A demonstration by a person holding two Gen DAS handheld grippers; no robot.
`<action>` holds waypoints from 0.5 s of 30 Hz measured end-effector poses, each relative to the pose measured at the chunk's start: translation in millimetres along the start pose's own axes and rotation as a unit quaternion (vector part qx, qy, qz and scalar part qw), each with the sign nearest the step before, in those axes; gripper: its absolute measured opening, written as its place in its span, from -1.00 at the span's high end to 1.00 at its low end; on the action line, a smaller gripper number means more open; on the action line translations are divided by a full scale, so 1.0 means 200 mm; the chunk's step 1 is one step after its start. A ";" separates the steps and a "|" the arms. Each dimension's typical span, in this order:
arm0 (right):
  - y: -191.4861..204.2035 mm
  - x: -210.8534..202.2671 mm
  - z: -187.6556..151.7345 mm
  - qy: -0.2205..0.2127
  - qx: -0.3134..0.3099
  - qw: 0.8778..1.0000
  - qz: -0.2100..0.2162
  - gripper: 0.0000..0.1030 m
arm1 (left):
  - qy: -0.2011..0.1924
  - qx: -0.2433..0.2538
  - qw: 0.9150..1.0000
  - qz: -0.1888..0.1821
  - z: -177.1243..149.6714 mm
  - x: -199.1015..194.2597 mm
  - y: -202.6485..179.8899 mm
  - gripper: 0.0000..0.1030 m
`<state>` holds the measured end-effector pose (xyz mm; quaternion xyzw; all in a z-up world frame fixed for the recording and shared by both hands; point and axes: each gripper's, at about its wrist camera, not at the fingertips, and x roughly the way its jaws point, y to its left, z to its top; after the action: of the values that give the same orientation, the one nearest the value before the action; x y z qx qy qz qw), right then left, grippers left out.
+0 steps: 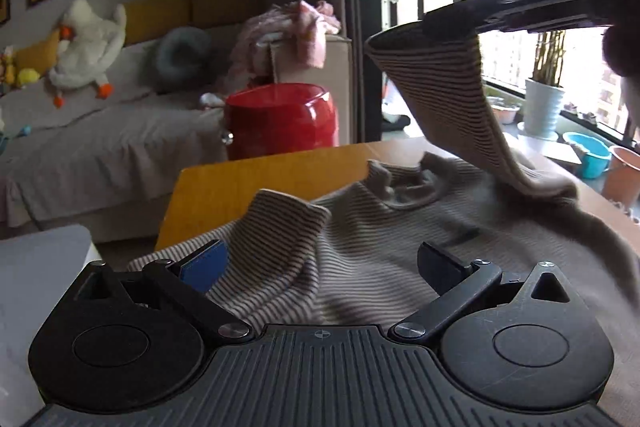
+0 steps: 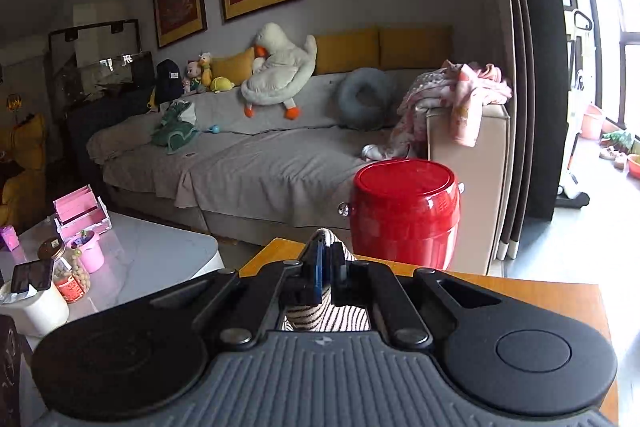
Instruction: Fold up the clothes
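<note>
A striped sweater (image 1: 400,239) lies spread over the wooden table (image 1: 256,183), filling the centre and right of the left wrist view, its collar (image 1: 404,183) toward the far edge. The left gripper (image 1: 324,263) sits low in the frame with its jaws wide apart above the fabric, holding nothing; a folded sleeve (image 1: 288,223) rises between and just beyond its fingers.

In the upper right of the same view, the right gripper (image 1: 452,21) pinches the cuff of the other sleeve (image 1: 448,95) and holds it lifted, so the sleeve hangs in a slant down to the body of the sweater. In the right wrist view, the right gripper (image 2: 326,259) has its jaws nearly together at lower centre, with striped cloth (image 2: 320,319) clamped between them and showing behind the fingers.

Beyond the table stands a red barrel (image 2: 404,211), centre right of the right wrist view. Behind it runs a grey sofa (image 2: 260,163) with a white plush goose (image 2: 280,71) at its back and pink clothes (image 2: 460,95) heaped on its armrest. A white side table (image 2: 160,251) with jars is at lower left.
</note>
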<state>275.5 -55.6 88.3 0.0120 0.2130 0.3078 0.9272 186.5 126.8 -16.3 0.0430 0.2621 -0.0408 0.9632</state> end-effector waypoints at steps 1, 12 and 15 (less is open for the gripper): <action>0.00 0.01 0.00 0.000 0.005 1.000 0.002 0.94 | 0.007 -0.003 1.000 0.008 0.03 0.05 0.03 -1.00; -0.11 -0.04 -0.05 0.009 0.032 0.999 0.006 0.94 | 0.073 -0.032 0.997 -0.012 0.06 0.38 0.18 -0.14; -0.11 -0.01 -0.09 0.020 0.036 0.999 0.009 0.94 | 0.063 -0.075 0.995 -0.033 0.05 0.33 0.27 0.31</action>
<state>279.3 -77.5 69.5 0.0413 0.2426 0.3082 0.9189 253.4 175.2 -37.7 -0.0355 0.3254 -0.0498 0.9436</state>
